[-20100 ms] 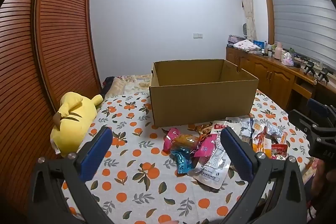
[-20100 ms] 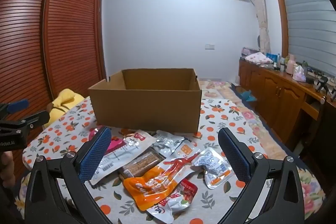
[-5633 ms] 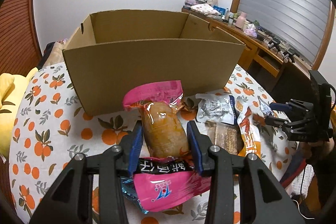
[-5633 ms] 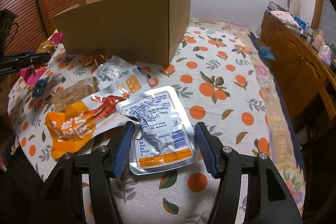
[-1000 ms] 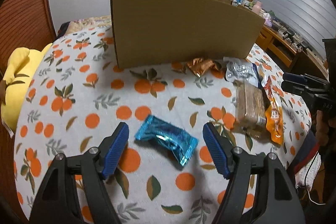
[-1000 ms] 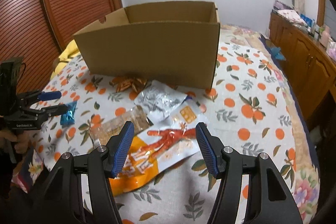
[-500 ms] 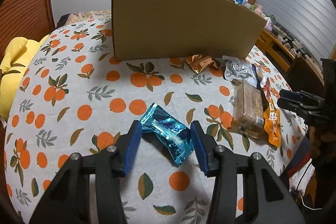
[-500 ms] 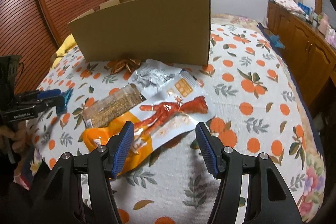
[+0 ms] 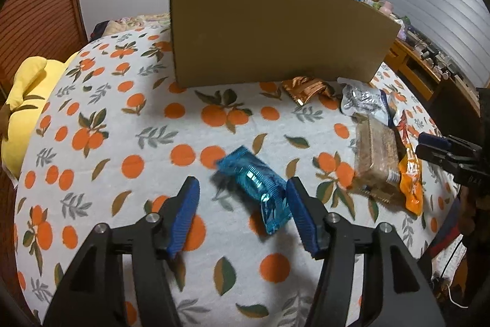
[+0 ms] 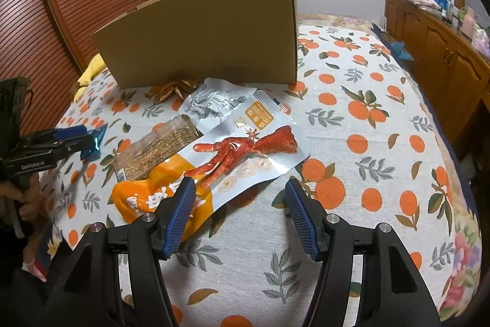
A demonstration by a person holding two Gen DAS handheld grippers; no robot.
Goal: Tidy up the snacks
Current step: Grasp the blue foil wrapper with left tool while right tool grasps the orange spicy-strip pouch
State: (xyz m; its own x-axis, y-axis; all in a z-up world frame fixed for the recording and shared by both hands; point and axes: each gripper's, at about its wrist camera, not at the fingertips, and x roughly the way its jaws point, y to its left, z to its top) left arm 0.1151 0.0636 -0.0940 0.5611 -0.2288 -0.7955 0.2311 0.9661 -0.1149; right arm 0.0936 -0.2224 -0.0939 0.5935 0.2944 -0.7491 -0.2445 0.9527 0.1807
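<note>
The left gripper (image 9: 242, 209) has just been opening; its fingers stand apart with the blurred blue snack packet (image 9: 257, 183) between them, against the right pad only. The packet sits near the tablecloth's (image 9: 122, 143) near edge. The cardboard box (image 9: 269, 32) hides its own inside. The right gripper (image 10: 239, 209) hangs parted, holding nothing, over the orange chicken-foot pouch (image 10: 220, 164), which overlaps the brown bar (image 10: 159, 149).

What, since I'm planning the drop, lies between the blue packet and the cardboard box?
Nothing visible: only bare tablecloth separates the blue packet from the cardboard box, whose near wall must be cleared. The copper wrapper lies to the right at its foot. The left claw has just been opening its jaws, the packet between them.
</note>
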